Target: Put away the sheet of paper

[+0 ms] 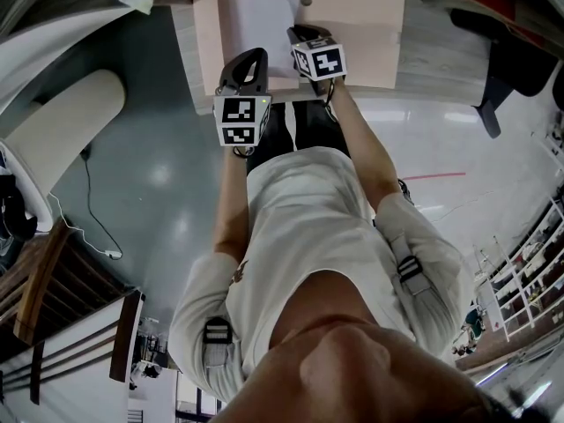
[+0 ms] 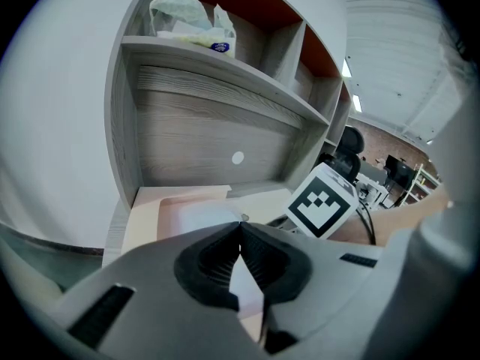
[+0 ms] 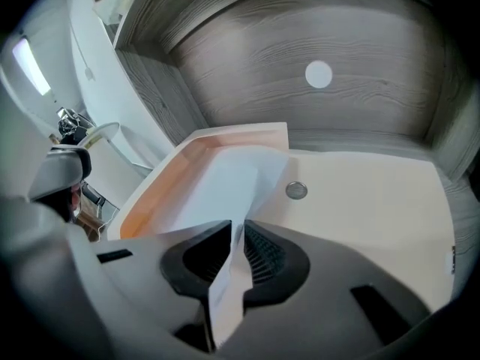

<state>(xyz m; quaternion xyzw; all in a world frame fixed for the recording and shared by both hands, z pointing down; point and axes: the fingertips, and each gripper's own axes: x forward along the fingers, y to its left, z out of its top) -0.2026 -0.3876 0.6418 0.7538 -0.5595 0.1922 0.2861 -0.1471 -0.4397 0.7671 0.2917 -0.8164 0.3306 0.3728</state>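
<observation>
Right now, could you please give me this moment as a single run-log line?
left gripper: shut on paper | right gripper: jaws slightly apart, paper between | paper: over pink folder on desk

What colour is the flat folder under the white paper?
The flat folder is pale peach-pink; right gripper view shows it best.

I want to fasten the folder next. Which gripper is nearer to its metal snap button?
Right. In the head view the right gripper sits just short of the snap button, almost in line with it; the left gripper is farther back and off to the left.
</observation>
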